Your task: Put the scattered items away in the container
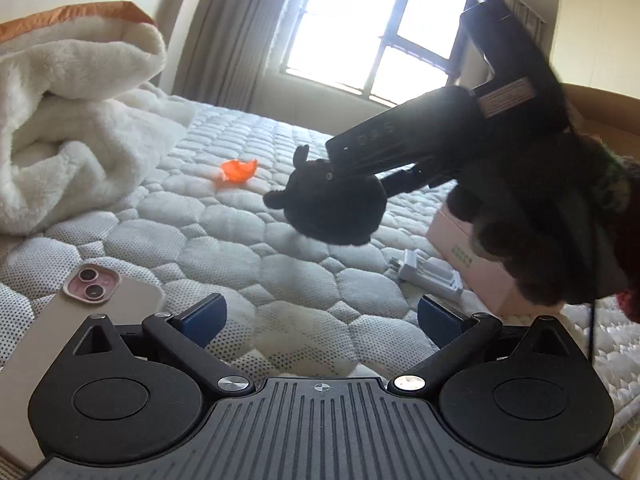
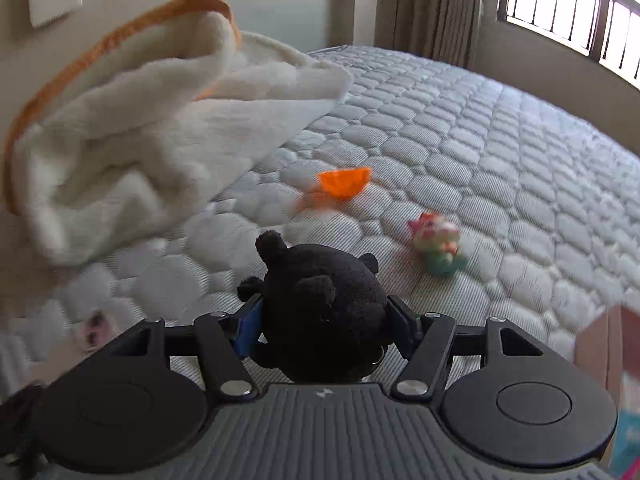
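Note:
My right gripper [image 2: 324, 334] is shut on a black plush toy [image 2: 320, 308] and holds it above the quilted mattress; the left wrist view shows it too [image 1: 332, 204], lifted off the bed in the right gripper [image 1: 352, 168]. My left gripper [image 1: 320, 316] is open and empty, low over the mattress. An orange plastic piece [image 2: 344, 184] lies on the bed, also in the left wrist view [image 1: 238, 170]. A small colourful figurine [image 2: 438, 246] lies to its right. A pink phone [image 1: 96, 292] lies by my left finger. A white charger [image 1: 430, 272] lies beside a pink box [image 1: 472, 264].
A white fluffy blanket with orange trim [image 2: 152, 136] is heaped at the left of the bed, also in the left wrist view [image 1: 76, 120]. A cardboard box edge [image 2: 600, 344] shows at the right. A window [image 1: 372, 28] and curtains stand behind the bed.

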